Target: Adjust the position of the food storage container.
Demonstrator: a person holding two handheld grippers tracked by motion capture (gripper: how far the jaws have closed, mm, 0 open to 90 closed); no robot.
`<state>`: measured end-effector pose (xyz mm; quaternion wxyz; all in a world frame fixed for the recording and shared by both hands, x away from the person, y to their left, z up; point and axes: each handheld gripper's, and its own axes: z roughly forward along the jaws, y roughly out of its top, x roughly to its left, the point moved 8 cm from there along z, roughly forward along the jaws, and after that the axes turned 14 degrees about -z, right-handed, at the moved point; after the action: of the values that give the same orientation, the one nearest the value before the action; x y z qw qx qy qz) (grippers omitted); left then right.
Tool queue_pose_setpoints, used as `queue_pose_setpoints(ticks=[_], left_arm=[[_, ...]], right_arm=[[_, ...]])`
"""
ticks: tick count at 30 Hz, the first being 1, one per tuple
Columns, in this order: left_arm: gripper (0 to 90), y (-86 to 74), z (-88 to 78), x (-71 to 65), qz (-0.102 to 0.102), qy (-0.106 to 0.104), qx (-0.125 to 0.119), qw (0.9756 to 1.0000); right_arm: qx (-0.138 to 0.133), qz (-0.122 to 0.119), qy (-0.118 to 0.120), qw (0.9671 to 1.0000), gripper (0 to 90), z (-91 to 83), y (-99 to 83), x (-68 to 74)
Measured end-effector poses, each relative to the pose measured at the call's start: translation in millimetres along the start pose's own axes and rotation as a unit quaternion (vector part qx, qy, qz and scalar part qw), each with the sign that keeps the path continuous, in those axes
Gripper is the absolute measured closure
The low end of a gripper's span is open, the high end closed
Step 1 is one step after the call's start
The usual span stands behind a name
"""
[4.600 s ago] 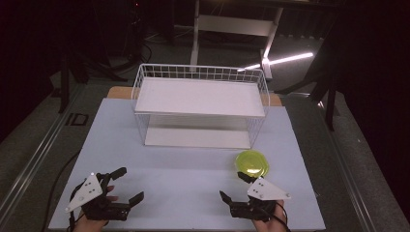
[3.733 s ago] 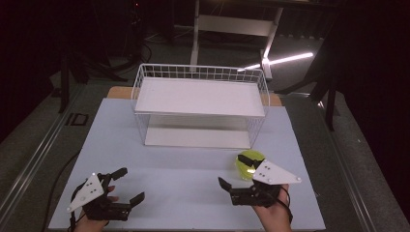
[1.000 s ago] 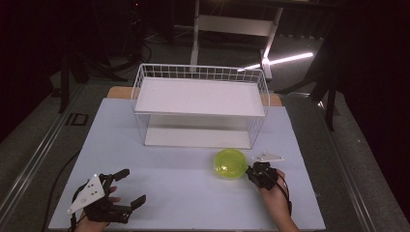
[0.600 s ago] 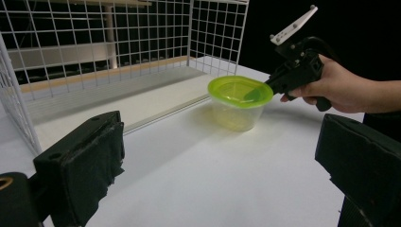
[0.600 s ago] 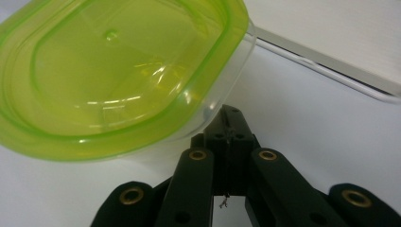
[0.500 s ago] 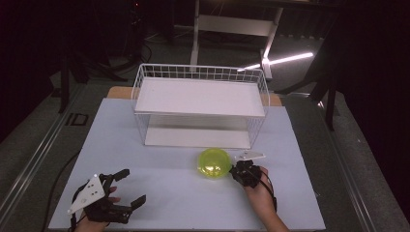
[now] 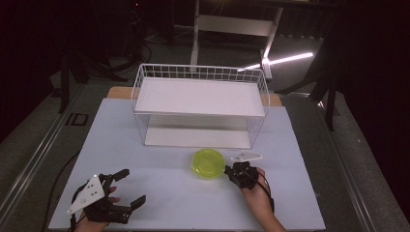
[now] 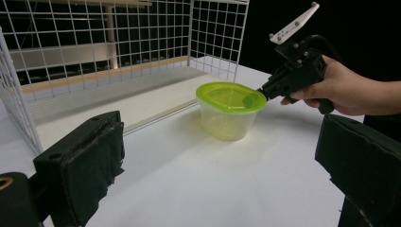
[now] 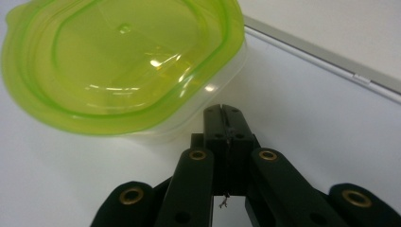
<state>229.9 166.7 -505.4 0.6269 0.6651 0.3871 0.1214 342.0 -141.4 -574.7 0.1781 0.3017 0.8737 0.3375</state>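
a white wire rack (image 7: 200, 99) is set toward the far side of a white table top (image 7: 159, 179) — its upper shelf is a flat white board, and a second white board is seen beneath it at table level. the rack's wire mesh walls (image 8: 118, 42) are seen close up in the left gripper view. a strip of wooden board (image 7: 118, 92) is visible behind the rack. beyond the table, a grey floor (image 7: 29, 130) and dark stands are seen — a bright streak of light (image 7: 283, 60) is cast across the floor.
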Motion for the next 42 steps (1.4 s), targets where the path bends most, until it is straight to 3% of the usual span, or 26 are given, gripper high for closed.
queue_pose_setpoints(ticks=[5,17,29,30,42], left_arm=[[3.2,-0.5,0.6,-1.0,0.002,-0.001,0.002,1.0],[3.2,-0.4,-0.4,0.0,0.001,0.0,0.001,1.0],[3.2,-0.7,-0.4,0.2,0.0,0.0,0.001,1.0],[3.2,-0.7,-0.4,0.2,0.001,0.0,0.001,1.0],[3.2,-0.3,-0.5,-0.9,0.003,-0.002,0.001,1.0]], right_arm=[[0.002,-0.012,0.012,0.9998,90.0,3.4,2.7,12.1],[0.0,-0.034,0.024,0.9991,90.0,20.4,20.4,26.4],[0.007,-0.032,0.019,0.9993,90.0,38.3,30.0,24.3],[0.003,-0.024,0.02,0.9995,90.0,40.2,31.9,23.2],[-0.006,-0.016,0.018,0.9997,90.0,32.0,30.7,20.5]])
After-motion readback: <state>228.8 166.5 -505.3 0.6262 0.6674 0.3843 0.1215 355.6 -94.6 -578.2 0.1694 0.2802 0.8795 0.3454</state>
